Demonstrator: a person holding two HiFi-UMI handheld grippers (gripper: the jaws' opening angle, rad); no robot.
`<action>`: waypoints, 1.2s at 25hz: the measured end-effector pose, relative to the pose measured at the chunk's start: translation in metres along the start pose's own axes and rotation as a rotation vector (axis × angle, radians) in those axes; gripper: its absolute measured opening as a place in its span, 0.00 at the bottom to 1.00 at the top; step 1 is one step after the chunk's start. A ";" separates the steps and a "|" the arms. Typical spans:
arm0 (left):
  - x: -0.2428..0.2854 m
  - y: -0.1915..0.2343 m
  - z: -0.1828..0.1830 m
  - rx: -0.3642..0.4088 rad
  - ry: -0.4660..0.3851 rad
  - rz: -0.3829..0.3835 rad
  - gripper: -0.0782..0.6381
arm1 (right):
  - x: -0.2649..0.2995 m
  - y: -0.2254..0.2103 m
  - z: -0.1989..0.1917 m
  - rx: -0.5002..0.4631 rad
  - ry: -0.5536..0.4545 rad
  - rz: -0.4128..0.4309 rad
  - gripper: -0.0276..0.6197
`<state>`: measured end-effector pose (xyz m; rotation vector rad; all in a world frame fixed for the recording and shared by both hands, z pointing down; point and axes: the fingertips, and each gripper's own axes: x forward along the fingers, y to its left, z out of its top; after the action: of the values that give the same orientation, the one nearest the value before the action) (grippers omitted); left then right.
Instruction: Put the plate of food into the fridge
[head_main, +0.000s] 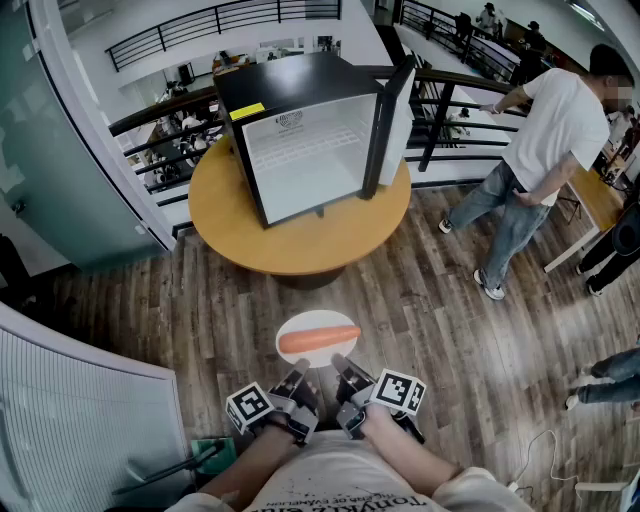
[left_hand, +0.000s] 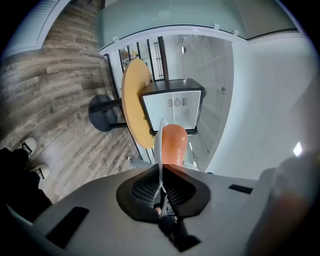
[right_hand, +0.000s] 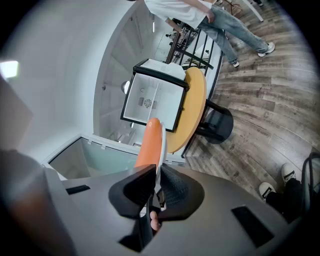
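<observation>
Plate (head_main: 316, 319), round and white, carries a smooth orange sausage (head_main: 320, 340) above plank flooring (head_main: 450, 330). Left gripper (head_main: 298, 388) and right gripper (head_main: 347, 378) each pinch its near rim. Beyond stands a boxy black fridge (head_main: 310, 150), door open, on a round wooden table (head_main: 300, 250).

Plate rim (left_hand: 160, 150) between fingers (left_hand: 143, 188) (food (left_hand: 173, 145) aboard)

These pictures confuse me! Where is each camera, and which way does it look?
Head view: on the person's head, looking steeply down at forearms, plate, fridge.
Left gripper view: rides the left gripper, looks along jaws pinching the plate's rim toward the fridge.
Right gripper view: likewise on the right gripper.
All share plate, orange food, fridge. Gripper views glimpse shoes.
</observation>
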<state>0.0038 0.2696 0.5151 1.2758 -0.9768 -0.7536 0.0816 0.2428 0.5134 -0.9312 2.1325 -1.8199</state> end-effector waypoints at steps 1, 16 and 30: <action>0.001 0.000 0.000 0.000 0.000 0.000 0.16 | 0.000 -0.001 0.001 -0.001 0.001 -0.002 0.11; 0.005 -0.001 0.003 0.000 -0.004 -0.011 0.16 | 0.004 0.000 0.004 0.004 -0.010 0.006 0.11; -0.012 0.010 0.041 -0.001 0.041 -0.021 0.16 | 0.035 0.007 -0.022 0.022 -0.059 -0.014 0.11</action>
<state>-0.0390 0.2641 0.5237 1.2975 -0.9313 -0.7414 0.0406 0.2412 0.5208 -0.9846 2.0721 -1.7962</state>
